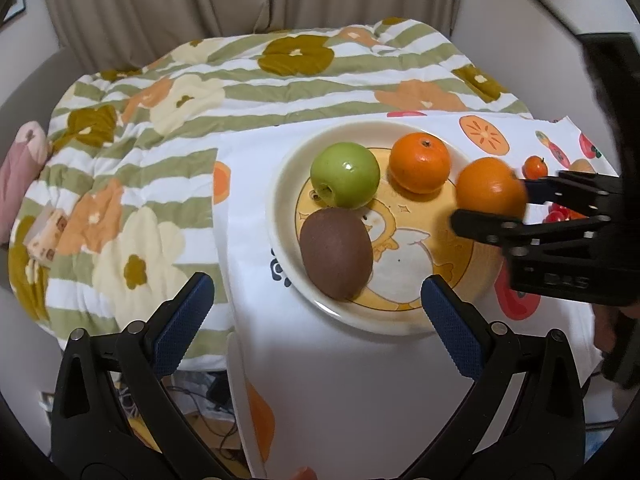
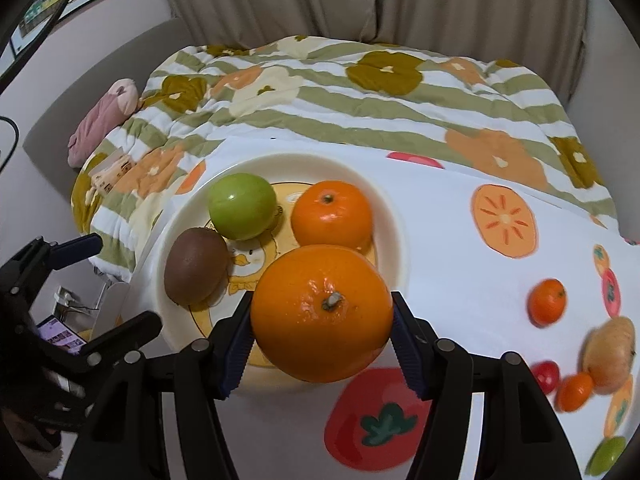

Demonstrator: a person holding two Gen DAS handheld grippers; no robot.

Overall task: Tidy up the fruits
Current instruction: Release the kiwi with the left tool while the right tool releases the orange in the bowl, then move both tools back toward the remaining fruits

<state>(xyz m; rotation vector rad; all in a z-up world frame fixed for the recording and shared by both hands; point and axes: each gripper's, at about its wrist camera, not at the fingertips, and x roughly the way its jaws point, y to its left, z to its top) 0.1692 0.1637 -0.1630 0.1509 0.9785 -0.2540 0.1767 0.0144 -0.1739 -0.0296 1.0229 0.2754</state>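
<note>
A cream plate (image 1: 280,184) (image 2: 188,216) with a duck picture holds a green apple (image 1: 345,175) (image 2: 242,205), a brown kiwi (image 1: 336,258) (image 2: 196,266) and an orange (image 1: 420,162) (image 2: 332,215). My right gripper (image 2: 322,320) (image 1: 492,204) is shut on a second, larger orange (image 2: 323,314) (image 1: 491,187) and holds it above the plate's right rim. My left gripper (image 1: 318,312) is open and empty at the plate's near edge, the kiwi just ahead of it; in the right wrist view it (image 2: 124,280) shows at the left.
The plate sits on a white fruit-print cloth (image 1: 340,380) (image 2: 460,240). To its right lie a small tangerine (image 2: 547,302) (image 1: 535,167), a pale pear-like fruit (image 2: 610,354), a small red fruit (image 2: 546,376), a small orange fruit (image 2: 575,391) and a green fruit (image 2: 606,456). A flowered quilt (image 1: 160,120) lies behind.
</note>
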